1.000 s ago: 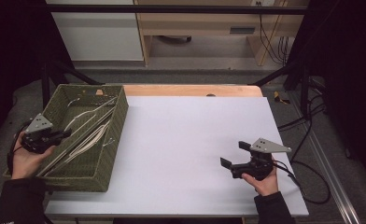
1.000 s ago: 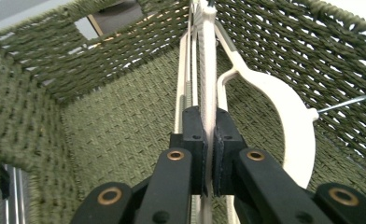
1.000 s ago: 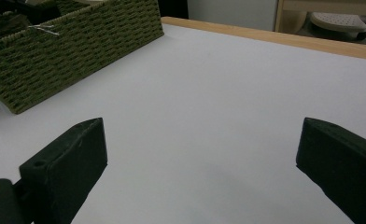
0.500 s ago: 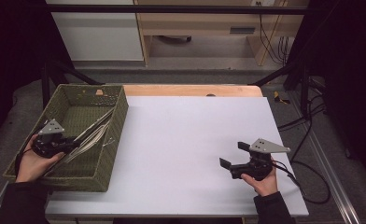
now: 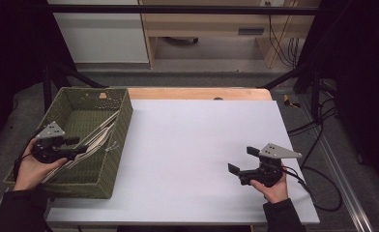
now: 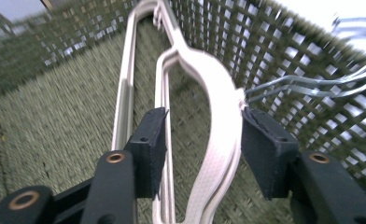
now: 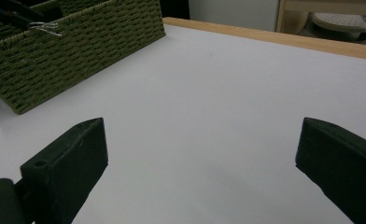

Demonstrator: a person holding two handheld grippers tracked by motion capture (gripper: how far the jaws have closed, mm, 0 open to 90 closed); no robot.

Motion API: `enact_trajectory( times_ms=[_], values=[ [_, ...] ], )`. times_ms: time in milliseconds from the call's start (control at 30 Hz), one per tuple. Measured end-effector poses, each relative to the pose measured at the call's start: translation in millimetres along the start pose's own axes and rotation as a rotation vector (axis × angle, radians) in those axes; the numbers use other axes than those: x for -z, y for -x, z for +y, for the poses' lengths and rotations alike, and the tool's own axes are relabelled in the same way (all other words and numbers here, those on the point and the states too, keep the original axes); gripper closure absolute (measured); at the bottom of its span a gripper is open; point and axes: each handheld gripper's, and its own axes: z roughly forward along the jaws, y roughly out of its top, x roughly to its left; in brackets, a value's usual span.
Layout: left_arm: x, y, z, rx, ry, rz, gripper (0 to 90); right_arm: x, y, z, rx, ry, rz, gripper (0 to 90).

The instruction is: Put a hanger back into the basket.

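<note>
A green woven basket (image 5: 122, 125) stands at the table's left and holds several white clothes hangers (image 5: 100, 133) leaning along its right wall. My left gripper (image 5: 76, 146) reaches down into the basket from its left side. In the left gripper view its jaws (image 6: 204, 135) have just been opening. The curved white hangers (image 6: 218, 93) pass between the pads, and a gap shows at the left pad. Their wire hooks (image 6: 312, 84) stick out over the basket wall (image 6: 265, 42). My right gripper (image 5: 243, 162) rests near the table's front right, open wide with nothing between its jaws (image 7: 200, 154).
The white table top (image 5: 192, 145) spreads between the basket and my right gripper, with a wooden strip (image 5: 197, 93) along its far edge. Cables (image 5: 318, 145) trail off the right side. The right gripper view has the basket (image 7: 78, 42) at upper left.
My left gripper has come down from the basket's left rim into the basket and its jaws have parted around the hangers. The right gripper has stayed put.
</note>
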Motion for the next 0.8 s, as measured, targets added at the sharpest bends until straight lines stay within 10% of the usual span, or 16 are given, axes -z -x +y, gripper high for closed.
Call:
enact_trajectory(
  times_ms=[467,800],
  values=[
    [15.4,51.8,26.1,0.050,0.252,-0.008,15.2,8.9,1.7,3.0,-0.010,0.040,-0.010,2.1],
    [8.0,95.5,33.0,0.064,0.292,-0.060,6.5,17.0,3.3,4.2,-0.008,0.065,-0.020,1.5]
  ],
)
